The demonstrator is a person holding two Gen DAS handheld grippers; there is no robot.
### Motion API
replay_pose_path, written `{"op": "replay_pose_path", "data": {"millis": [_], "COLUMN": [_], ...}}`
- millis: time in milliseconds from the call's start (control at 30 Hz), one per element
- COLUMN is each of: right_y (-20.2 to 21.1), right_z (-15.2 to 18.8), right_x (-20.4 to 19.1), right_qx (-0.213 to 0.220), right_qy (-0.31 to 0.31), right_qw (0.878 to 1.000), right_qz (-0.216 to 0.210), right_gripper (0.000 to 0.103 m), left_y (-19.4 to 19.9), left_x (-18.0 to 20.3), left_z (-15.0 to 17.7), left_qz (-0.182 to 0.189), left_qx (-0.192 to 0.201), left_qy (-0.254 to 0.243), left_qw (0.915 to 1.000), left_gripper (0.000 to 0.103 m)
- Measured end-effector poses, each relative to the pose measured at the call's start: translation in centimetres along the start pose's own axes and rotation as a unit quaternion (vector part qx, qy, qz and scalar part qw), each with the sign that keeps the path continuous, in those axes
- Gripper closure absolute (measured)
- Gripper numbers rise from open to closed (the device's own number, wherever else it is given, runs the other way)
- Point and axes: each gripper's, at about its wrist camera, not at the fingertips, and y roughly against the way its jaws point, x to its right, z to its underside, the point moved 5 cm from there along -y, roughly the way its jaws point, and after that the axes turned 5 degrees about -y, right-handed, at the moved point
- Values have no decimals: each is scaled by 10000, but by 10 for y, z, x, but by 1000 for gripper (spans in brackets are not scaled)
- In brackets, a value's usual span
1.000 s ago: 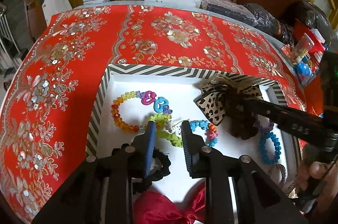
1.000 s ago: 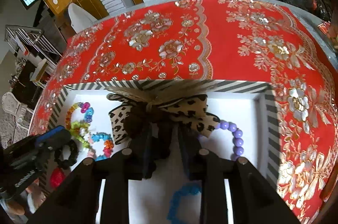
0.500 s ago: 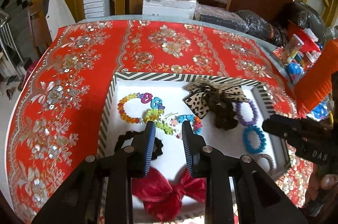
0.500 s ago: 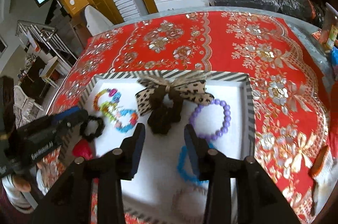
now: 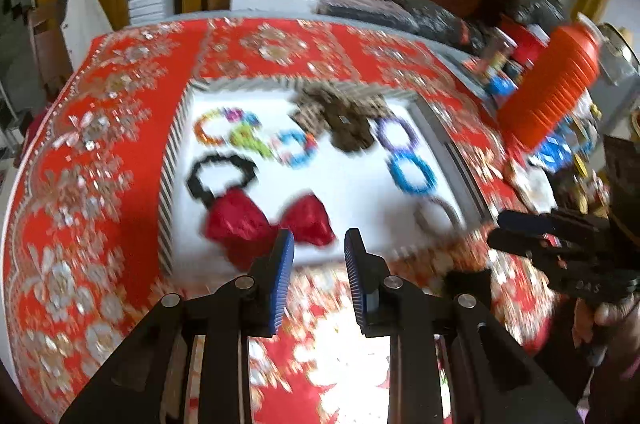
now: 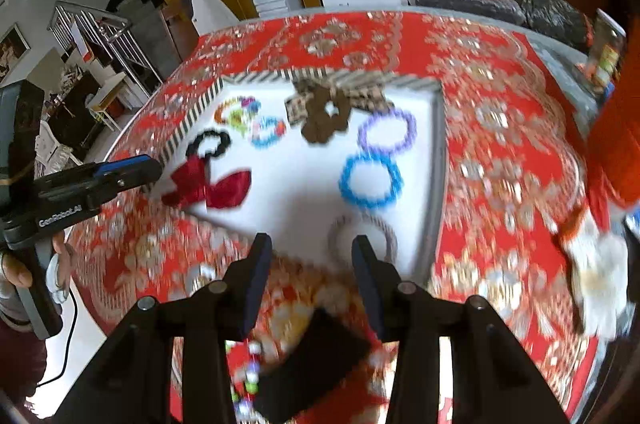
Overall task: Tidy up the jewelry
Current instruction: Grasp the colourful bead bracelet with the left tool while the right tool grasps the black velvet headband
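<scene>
A white tray with a striped rim (image 5: 168,184) lies on the red flowered cloth. In it are a red bow (image 5: 268,220), a black scrunchie (image 5: 222,172), colourful bead bracelets (image 5: 240,132), a leopard bow scrunchie (image 5: 344,120), a purple bracelet (image 5: 398,134), a blue bracelet (image 5: 412,176) and a grey ring (image 5: 438,214). My left gripper (image 5: 318,264) hovers open over the tray's near edge, holding nothing. My right gripper (image 6: 312,260) is above the near rim by the grey ring (image 6: 362,236), its jaws opening with nothing between them. Each gripper also shows in the other's view: the right gripper (image 5: 500,230) and the left gripper (image 6: 144,170).
An orange ribbed object (image 5: 548,88) and small clutter sit at the table's right edge. A black object (image 6: 316,364) and loose beads (image 6: 248,380) lie on the cloth below my right gripper. Boxes, bags and chairs line the far side. Both views are motion-blurred.
Both grippers drew back and up from the tray's inside to its near edge. The right gripper came off the leopard bow scrunchie and its jaws widened.
</scene>
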Motion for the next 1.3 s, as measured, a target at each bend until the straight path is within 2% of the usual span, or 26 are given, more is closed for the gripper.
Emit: {"op": "replay_pose_path", "data": {"millis": [200,467,700,967,1300], "right_y": [1,-8,-18,-28,-33], "right_z": [39,67,78,79,77], "right_x": [18,17,13,10,9], "right_qx": [-286,-487,-659,-704,-630], "right_qy": [-356,-483,-496,-471,-323], "right_qw": [9990,9976,9966,9964,9973], "right_qz": [11,-24,4,104,194], "right_gripper": [53,53,49,48,47], "left_y": [-3,-7,-13,-27,-41], "left_x": [26,50,60,66,87], "left_z": [39,68,81,93,99], "left_qz": [243,136,160,539,675], "left_qx": [-300,-461,-554,-839,-990], "left_qy": [-141,-408,-410,-181,-271], "left_qw": [9992,9980,9975,9949,9924], "left_gripper": [86,86,86,82,82]}}
